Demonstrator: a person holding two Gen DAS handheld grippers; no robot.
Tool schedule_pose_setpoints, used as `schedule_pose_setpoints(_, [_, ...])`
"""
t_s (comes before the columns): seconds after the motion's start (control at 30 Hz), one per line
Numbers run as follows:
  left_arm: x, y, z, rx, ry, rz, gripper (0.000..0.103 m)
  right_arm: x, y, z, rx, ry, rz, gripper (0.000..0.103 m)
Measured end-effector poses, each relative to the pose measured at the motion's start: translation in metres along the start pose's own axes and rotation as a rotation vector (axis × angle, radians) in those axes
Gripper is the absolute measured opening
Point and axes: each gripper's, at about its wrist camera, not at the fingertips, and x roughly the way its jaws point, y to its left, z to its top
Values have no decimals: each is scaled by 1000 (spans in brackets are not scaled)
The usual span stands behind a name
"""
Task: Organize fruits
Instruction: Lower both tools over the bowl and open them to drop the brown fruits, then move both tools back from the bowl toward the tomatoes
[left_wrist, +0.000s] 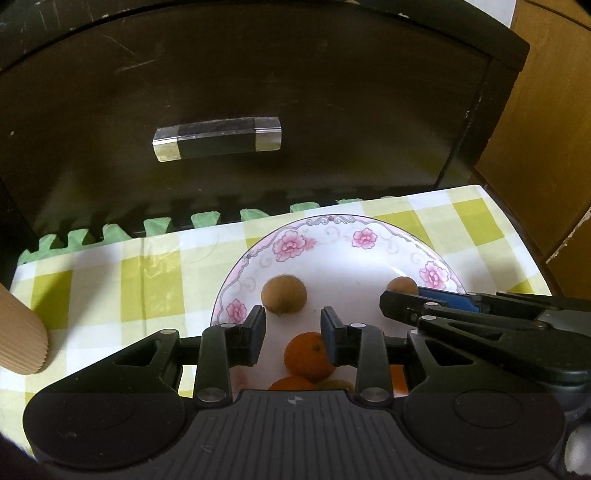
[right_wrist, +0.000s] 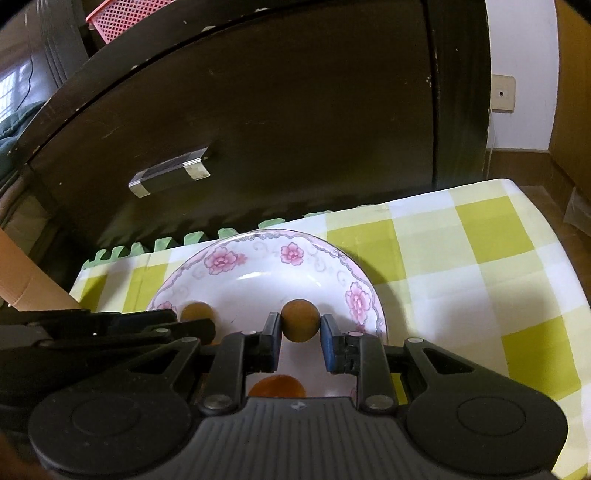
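A white plate with pink flowers (left_wrist: 295, 240) (right_wrist: 258, 258) sits on the yellow checked cloth. On it lie two brown kiwis (left_wrist: 283, 294) (left_wrist: 402, 285) and several oranges (left_wrist: 308, 355). My left gripper (left_wrist: 293, 336) is open above the plate, with an orange just below and between its fingers. My right gripper (right_wrist: 298, 341) is open, its fingers on either side of the right kiwi (right_wrist: 301, 320), close to it; it also reaches in from the right in the left wrist view (left_wrist: 402, 301). The other kiwi (right_wrist: 197, 311) and an orange (right_wrist: 277, 386) show partly.
A dark cabinet with a clear handle (left_wrist: 218, 138) (right_wrist: 170, 177) stands right behind the table. A green foam mat edge (left_wrist: 147, 227) shows under the cloth. A ribbed cardboard roll (left_wrist: 20, 334) lies at the left. A wall socket (right_wrist: 501, 93) and a pink basket (right_wrist: 125, 16) are farther off.
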Motion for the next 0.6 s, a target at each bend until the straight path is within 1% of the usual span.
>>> schedule_pose_setpoints(0.27, [-7,2,4,-11,-17,-2,46,-1,0,3,12,-5,3,24])
schedule_pose_setpoints(0.5, [-22,1,7,-7,-65,6,51,-10,1,7,19,-23,6,24])
schedule_pose_setpoints(0.6, [-31,0,7,-8,-76,4,51,-14,3,7,20,-29,6,24])
